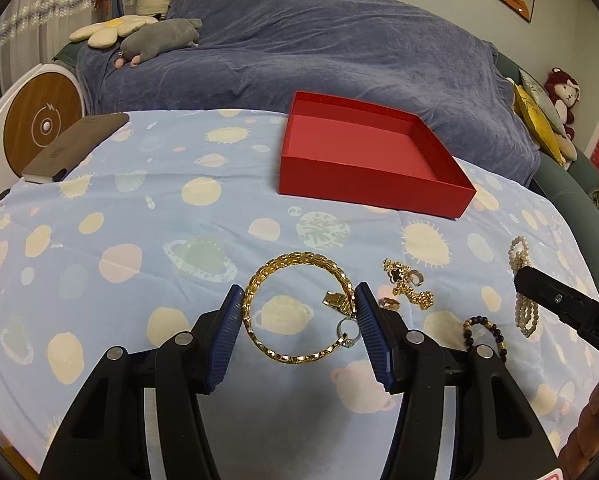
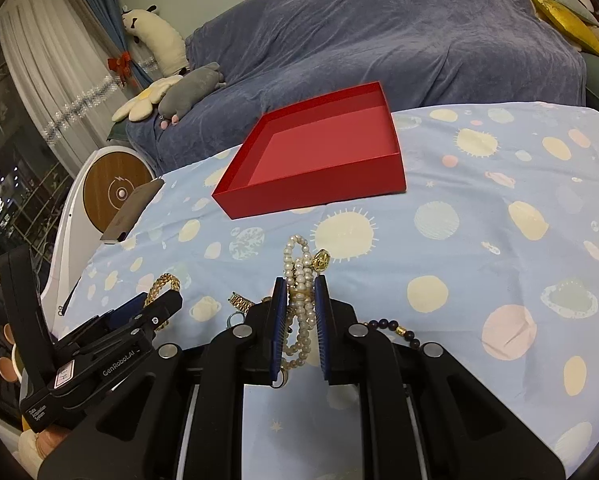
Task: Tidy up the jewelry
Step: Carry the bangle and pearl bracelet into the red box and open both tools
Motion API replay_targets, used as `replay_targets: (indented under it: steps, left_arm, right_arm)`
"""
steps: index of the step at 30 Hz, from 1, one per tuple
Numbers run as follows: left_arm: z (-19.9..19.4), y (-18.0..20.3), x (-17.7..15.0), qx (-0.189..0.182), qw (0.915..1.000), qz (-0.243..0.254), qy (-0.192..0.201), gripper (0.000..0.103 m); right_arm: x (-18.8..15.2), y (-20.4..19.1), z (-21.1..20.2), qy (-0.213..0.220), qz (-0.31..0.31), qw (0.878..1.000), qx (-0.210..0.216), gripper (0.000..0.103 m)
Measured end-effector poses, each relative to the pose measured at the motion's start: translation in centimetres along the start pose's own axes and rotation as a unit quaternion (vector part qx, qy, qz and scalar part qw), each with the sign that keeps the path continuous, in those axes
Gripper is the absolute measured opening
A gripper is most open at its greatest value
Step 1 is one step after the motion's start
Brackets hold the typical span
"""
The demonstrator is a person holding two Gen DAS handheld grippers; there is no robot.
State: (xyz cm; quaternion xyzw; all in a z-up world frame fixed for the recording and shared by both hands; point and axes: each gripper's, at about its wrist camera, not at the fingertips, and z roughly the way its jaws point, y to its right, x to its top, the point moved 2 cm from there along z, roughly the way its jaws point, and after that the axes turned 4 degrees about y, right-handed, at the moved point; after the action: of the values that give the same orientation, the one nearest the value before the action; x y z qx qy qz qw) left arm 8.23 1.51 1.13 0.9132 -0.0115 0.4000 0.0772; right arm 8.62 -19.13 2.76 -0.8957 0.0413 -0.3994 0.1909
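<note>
The sofa (image 1: 339,40) under its blue cover stands far behind the table. The cloth (image 1: 139,220) with planets covers the table. On it, at the far side, the red box (image 1: 363,156) sits open, nothing lying inside.

Your left gripper (image 1: 299,296) has its fingers wide apart, one at each side of the gold bracelet (image 1: 295,308), which lies flat on the cloth. A silver ring (image 1: 346,330) rests by the bracelet's near right edge.

Your right gripper (image 2: 301,288) is closed on the pearls (image 2: 301,292); the strand is pressed between the blue pads (image 2: 280,312).

Between them lie a gold chain (image 1: 409,288) and a dark bead bracelet (image 1: 485,330), near the pearls.
</note>
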Motion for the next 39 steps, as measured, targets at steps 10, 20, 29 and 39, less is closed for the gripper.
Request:
replay_targets:
  steps: [10,20,29,39]
  left_arm:
    - [2.3,2.1,8.4,-0.034,0.9987,0.037,0.013,0.054]
    - [12.7,3.9,18.2,-0.033,0.9972,0.068,0.004,0.054]
    - [23.3,4.4,21.9,-0.027,0.9975,0.041,-0.051,0.054]
    - [22.9,4.0,22.0,-0.014,0.9979,0.059,-0.023,0.069]
  right_arm:
    - [9.0,0.0,3.1,0.008,-0.022,1.000,-0.005,0.013]
    - [18.3,2.2,13.3,-0.009,-0.010,1.000,-0.018,0.013]
    - [21.2,4.7,22.8,-0.056,-0.016,0.997,-0.054,0.013]
    - [20.7,5.0,20.1,-0.017,-0.036,0.996,-0.075,0.019]
